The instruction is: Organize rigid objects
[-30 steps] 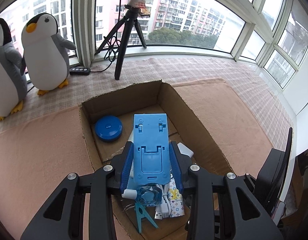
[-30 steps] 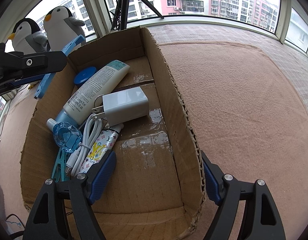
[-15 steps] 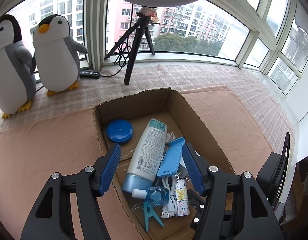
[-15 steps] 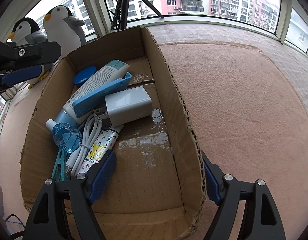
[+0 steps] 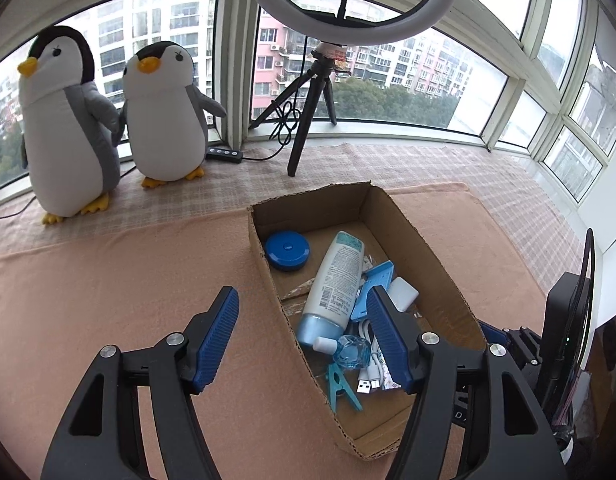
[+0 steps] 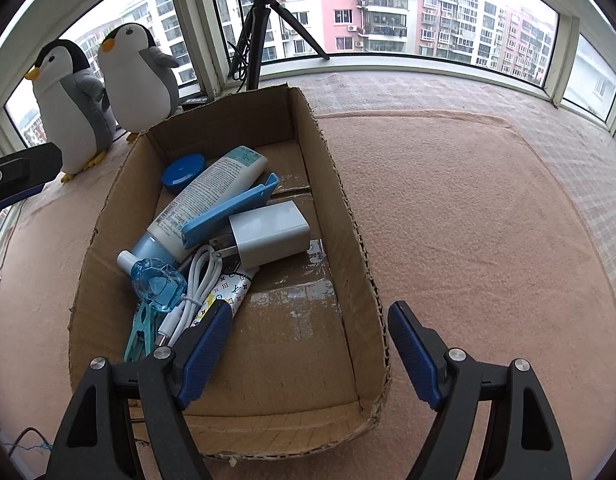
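In cardboard box (image 6: 350, 216), blue phone stand (image 6: 231, 210): we judge it light, stiff; grip long edges. Left gripper (image 5: 303, 340), right gripper (image 6: 308, 350) fingers spread, empty.

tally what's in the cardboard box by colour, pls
Blue: 4 – round case, phone stand, clear bottle, clothespin
White: 3 – lotion tube, charger, USB cable
Patterned: 1 – small tube
Total: 8 in the box
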`<act>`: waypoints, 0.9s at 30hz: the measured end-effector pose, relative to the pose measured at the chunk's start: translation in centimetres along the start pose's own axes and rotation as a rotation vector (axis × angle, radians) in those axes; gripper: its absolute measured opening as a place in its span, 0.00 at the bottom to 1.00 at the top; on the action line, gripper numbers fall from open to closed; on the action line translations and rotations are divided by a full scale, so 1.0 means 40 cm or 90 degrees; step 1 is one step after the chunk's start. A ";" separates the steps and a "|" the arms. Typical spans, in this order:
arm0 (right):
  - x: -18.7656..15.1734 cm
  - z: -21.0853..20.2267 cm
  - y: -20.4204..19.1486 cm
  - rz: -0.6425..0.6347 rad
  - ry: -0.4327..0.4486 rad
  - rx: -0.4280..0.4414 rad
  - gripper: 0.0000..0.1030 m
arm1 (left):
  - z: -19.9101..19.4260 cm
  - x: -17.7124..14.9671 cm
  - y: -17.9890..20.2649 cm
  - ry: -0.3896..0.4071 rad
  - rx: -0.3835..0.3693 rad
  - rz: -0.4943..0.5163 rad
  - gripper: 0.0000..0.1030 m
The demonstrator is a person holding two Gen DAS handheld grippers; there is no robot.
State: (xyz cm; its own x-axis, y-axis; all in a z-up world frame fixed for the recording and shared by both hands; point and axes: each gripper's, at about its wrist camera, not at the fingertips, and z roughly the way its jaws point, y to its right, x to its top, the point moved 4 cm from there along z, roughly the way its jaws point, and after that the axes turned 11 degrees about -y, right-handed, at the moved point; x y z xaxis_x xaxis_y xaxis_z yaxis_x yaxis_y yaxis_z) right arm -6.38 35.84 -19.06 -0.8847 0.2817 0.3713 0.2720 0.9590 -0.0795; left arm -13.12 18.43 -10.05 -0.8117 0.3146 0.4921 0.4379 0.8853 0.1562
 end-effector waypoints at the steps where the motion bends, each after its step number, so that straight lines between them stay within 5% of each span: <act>1: -0.001 -0.011 -0.001 -0.001 0.005 -0.001 0.74 | -0.013 -0.006 -0.005 0.004 0.006 -0.001 0.69; 13: -0.026 -0.204 -0.039 -0.016 0.083 0.008 0.76 | -0.140 -0.096 -0.060 0.038 0.062 -0.025 0.74; 27: -0.061 -0.391 -0.126 -0.029 0.160 0.028 0.85 | -0.244 -0.155 -0.071 0.062 0.073 -0.040 0.77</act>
State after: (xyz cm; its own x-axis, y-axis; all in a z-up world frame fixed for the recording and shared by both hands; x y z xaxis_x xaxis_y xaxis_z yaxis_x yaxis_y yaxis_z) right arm 0.32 29.83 -5.12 -0.7723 0.2277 0.5931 0.2130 0.9723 -0.0959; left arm -5.53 10.63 -5.19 -0.7920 0.2274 0.5665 0.3359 0.9373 0.0933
